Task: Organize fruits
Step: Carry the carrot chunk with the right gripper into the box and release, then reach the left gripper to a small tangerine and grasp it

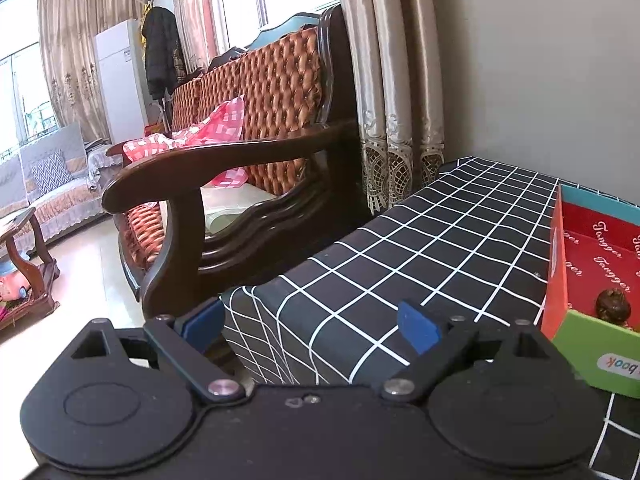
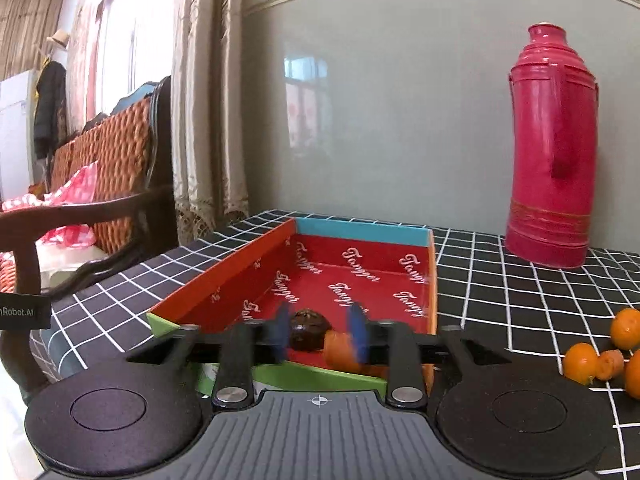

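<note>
orange piece (image 2: 340, 354) behind blurred blue pad (image 2: 357, 332)

Home living room: tufted wooden sofa (image 1: 256, 120), curtains (image 1: 396, 80), thermos (image 2: 552, 152).

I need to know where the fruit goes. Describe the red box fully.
The red box is a shallow, open, lidless tray that looks like cardboard, with a red printed inside, orange-red side walls, a blue far wall and a green near wall. It lies flat on the checked tablecloth. A dark round fruit sits inside.
</note>
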`<state>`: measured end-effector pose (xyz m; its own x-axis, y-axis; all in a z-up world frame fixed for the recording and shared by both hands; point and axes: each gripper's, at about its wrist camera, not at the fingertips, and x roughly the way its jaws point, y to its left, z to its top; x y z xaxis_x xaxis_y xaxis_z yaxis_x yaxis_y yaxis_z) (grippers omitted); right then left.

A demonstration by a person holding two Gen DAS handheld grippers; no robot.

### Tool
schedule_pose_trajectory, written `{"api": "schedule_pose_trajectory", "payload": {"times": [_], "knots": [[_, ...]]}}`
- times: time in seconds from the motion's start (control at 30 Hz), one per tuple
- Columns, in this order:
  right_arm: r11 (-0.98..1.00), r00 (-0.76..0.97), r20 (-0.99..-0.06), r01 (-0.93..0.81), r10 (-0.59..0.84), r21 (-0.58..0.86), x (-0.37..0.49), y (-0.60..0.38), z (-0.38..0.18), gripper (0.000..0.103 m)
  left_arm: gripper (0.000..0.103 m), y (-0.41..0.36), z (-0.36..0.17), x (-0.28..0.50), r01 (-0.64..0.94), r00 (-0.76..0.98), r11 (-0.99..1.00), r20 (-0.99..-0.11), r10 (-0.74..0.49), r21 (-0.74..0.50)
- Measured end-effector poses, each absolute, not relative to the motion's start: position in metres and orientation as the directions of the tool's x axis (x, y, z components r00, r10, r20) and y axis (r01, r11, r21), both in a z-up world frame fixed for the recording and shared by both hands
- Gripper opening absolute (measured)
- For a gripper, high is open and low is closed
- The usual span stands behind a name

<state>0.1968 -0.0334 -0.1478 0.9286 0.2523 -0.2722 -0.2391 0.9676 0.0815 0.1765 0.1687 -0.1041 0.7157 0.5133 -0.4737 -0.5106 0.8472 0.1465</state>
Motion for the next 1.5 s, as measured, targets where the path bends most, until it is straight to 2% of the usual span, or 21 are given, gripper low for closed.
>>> {"api": "schedule_pose_trajectory", "payload": {"times": [0.07, 0.17, 0.33, 0.4, 0.53, 0.67, 0.77, 0.9, 1.0, 1.13, 1.3, 1.5], "knots": [[0.975, 0.951, -0.220, -0.198, 0.215, 0.099, 0.189, -0.041, -0.145, 0.088, 0.087, 0.166, -0.103, 0.178, -0.506, 0.719, 0.851, -0.477, 0.506, 0.140], [0.986, 0.975, -0.159, -0.144, 0.156, 0.082, 0.177, -0.055, -0.138, 0.090, 0.087, 0.156, -0.102, 0.179, -0.488, 0.732, 0.861, -0.471, 0.492, 0.143], [0.997, 0.991, -0.131, -0.014, 0.024, 0.075, 0.161, -0.089, -0.135, 0.094, 0.087, 0.124, -0.097, 0.178, -0.419, 0.788, 0.896, -0.430, 0.440, 0.149], [0.995, 0.991, -0.118, 0.067, -0.057, 0.079, 0.155, -0.108, -0.135, 0.099, 0.087, 0.104, -0.094, 0.174, -0.370, 0.826, 0.917, -0.399, 0.397, 0.147], [0.968, 0.970, -0.100, 0.230, -0.221, 0.096, 0.145, -0.150, -0.138, 0.100, 0.087, 0.056, -0.091, 0.165, -0.249, 0.900, 0.952, -0.321, 0.295, 0.177], [0.899, 0.904, -0.134, 0.421, -0.406, 0.119, 0.139, -0.197, -0.144, 0.101, 0.087, 0.005, -0.094, 0.156, -0.098, 0.946, 0.972, -0.283, 0.158, 0.214], [0.819, 0.830, -0.180, 0.553, -0.527, 0.153, 0.132, -0.233, -0.147, 0.101, 0.086, -0.030, -0.101, 0.154, 0.008, 0.954, 0.973, -0.294, 0.061, 0.231], [0.750, 0.758, -0.192, 0.649, -0.623, 0.131, 0.120, -0.266, -0.151, 0.101, 0.085, -0.074, -0.110, 0.152, 0.137, 0.951, 0.958, -0.303, -0.057, 0.251], [0.698, 0.699, -0.155, 0.713, -0.698, 0.069, 0.111, -0.276, -0.152, 0.101, 0.085, -0.101, -0.118, 0.155, 0.205, 0.938, 0.943, -0.328, -0.113, 0.261], [0.609, 0.608, -0.105, 0.793, -0.787, 0.026, 0.098, -0.289, -0.154, 0.101, 0.078, -0.128, -0.132, 0.167, 0.252, 0.916, 0.926, -0.379, -0.134, 0.282], [0.592, 0.592, -0.133, 0.805, -0.795, 0.049, 0.092, -0.310, -0.159, 0.103, 0.068, -0.149, -0.149, 0.183, 0.288, 0.882, 0.918, -0.448, -0.144, 0.273], [0.613, 0.621, -0.142, 0.784, -0.771, 0.098, 0.087, -0.325, -0.157, 0.103, 0.063, -0.158, -0.156, 0.195, 0.294, 0.867, 0.921, -0.477, -0.144, 0.257]]}}
